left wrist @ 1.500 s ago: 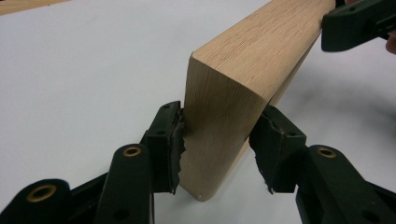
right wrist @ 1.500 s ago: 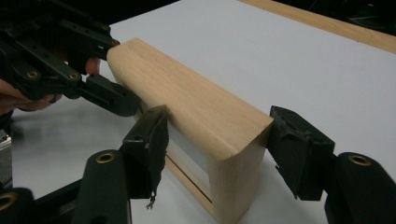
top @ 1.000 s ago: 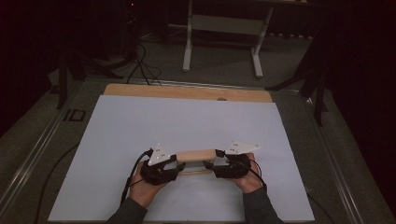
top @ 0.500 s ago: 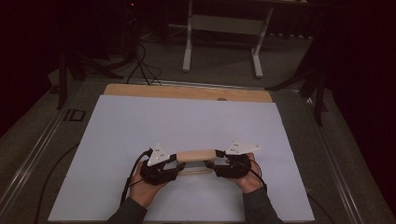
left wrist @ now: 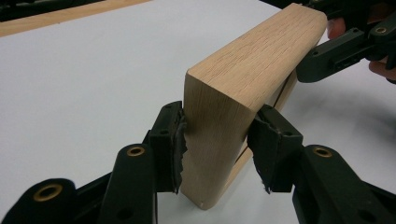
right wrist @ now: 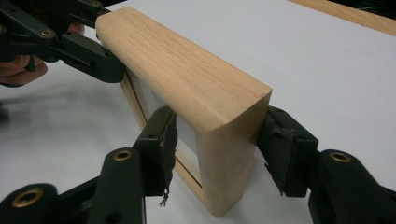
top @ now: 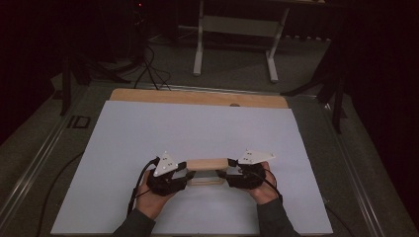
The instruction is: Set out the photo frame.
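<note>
A light oak frame [top: 205, 165] with a pale inner panel stands on its long edge on the white sheet, near the front. My left gripper [top: 185, 174] is shut on its left end and my right gripper [top: 228, 174] on its right end. In the left gripper view the frame [left wrist: 243, 79] runs away from me, both pads pressed on its near end, at my left gripper [left wrist: 217, 149]. The right gripper view shows the same clamp at my right gripper [right wrist: 219, 149] on the frame [right wrist: 182, 70], with the panel facing left. A hand holds each gripper.
The white sheet [top: 197, 133] covers a wooden tabletop whose bare strip [top: 197, 97] shows at the far edge. Metal rails [top: 44, 148] run along both sides. A stand's legs [top: 234, 44] and cables [top: 148, 69] are on the floor beyond.
</note>
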`<move>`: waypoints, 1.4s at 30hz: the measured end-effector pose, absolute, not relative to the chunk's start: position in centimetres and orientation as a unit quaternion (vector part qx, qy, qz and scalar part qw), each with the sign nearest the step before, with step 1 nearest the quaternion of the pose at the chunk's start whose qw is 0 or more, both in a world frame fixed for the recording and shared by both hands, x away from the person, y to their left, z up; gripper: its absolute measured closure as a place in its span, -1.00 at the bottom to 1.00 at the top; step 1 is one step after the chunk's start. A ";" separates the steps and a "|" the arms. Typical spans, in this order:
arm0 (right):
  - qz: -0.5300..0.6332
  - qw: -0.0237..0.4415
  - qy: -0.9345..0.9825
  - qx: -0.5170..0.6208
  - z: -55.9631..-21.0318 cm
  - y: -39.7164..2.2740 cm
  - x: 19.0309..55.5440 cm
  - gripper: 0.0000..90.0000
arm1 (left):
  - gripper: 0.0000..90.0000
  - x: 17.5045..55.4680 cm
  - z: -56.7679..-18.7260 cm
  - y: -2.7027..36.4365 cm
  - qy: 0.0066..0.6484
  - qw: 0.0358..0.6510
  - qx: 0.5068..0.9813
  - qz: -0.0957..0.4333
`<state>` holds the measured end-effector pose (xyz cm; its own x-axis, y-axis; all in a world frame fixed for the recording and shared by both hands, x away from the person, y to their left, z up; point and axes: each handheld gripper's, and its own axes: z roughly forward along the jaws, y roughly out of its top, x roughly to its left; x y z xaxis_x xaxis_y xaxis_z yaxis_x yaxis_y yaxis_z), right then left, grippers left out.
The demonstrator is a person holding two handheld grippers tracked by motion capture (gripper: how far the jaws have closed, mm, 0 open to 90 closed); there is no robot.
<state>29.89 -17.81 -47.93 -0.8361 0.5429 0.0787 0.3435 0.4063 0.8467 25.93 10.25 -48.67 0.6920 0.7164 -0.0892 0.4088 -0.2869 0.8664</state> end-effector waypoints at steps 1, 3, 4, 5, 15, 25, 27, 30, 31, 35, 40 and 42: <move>0.475 0.105 0.832 0.266 -47.9 -17.8 29.9 0.06 | 0.26 25.9 -48.7 10.3 0.358 0.478 0.786 0.162; 0.475 0.105 0.833 0.265 -47.9 -17.8 29.8 0.08 | 0.26 25.9 -48.6 10.3 0.358 0.477 0.786 0.164; 0.475 0.105 0.833 0.264 -47.9 -17.7 29.8 0.08 | 0.26 25.9 -48.6 10.3 0.358 0.477 0.786 0.164; 0.474 0.106 0.833 0.264 -47.9 -17.7 29.8 0.08 | 0.26 25.9 -48.6 10.3 0.357 0.477 0.786 0.165; 0.469 0.114 0.837 0.258 -47.8 -17.5 29.7 0.11 | 0.28 25.8 -48.5 10.4 0.353 0.476 0.788 0.167; 0.470 0.120 0.837 0.255 -47.9 -17.0 29.6 0.13 | 0.29 25.8 -48.5 10.9 0.350 0.473 0.790 0.172; 0.470 0.121 0.837 0.255 -47.9 -16.9 29.6 0.13 | 0.29 25.8 -48.5 11.0 0.349 0.474 0.790 0.173; 0.469 0.122 0.836 0.256 -47.9 -16.8 29.5 0.13 | 0.30 25.8 -48.5 11.1 0.348 0.473 0.790 0.174; 0.469 0.122 0.836 0.256 -47.9 -16.8 29.5 0.13 | 0.30 25.8 -48.5 11.1 0.347 0.473 0.791 0.174; 0.471 0.123 0.836 0.255 -47.9 -16.7 29.5 0.13 | 0.30 25.7 -48.6 11.3 0.347 0.474 0.790 0.177; 0.470 0.124 0.837 0.253 -47.9 -16.3 29.6 0.13 | 0.31 25.7 -48.6 11.5 0.346 0.474 0.790 0.179; 0.469 0.125 0.837 0.252 -47.9 -16.2 29.6 0.13 | 0.31 25.7 -48.6 11.7 0.345 0.473 0.791 0.179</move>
